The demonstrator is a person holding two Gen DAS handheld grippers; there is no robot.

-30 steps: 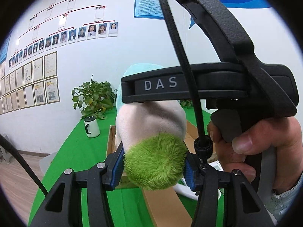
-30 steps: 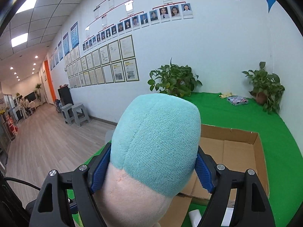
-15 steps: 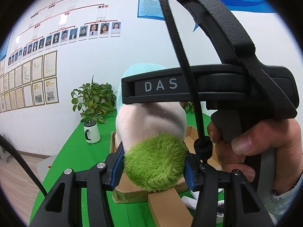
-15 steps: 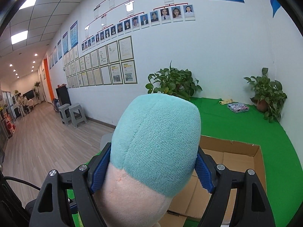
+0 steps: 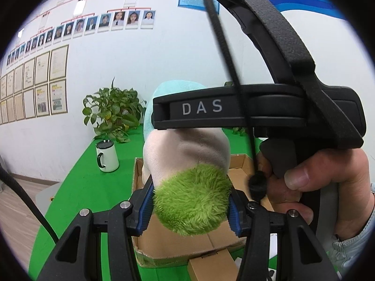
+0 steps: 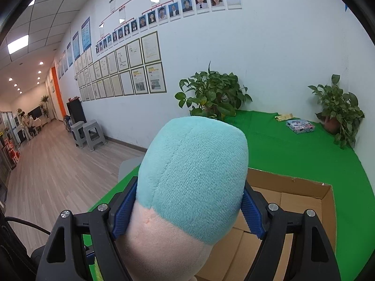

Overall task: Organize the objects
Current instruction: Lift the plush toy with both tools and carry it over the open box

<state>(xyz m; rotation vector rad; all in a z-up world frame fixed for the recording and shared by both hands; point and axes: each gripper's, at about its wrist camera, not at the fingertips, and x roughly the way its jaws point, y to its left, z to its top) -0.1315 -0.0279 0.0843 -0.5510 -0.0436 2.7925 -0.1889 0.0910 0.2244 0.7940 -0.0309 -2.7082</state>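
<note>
My left gripper [image 5: 191, 207] clamps the plush toy's [image 5: 187, 164] fuzzy green end, my right gripper [image 6: 187, 210] its teal end, holding it in the air over the open cardboard box [image 6: 304, 201] on the green tabletop [image 6: 293, 152].

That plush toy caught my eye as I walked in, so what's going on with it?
A person is carrying a plush toy with two handheld claws at once. The left claw is clamped on its fuzzy green end, and the right claw is clamped on its teal end. The toy is held in the air above an open cardboard box on the green table, not yet set inside. The hand gripping the right claw's handle shows in the left view.
</note>
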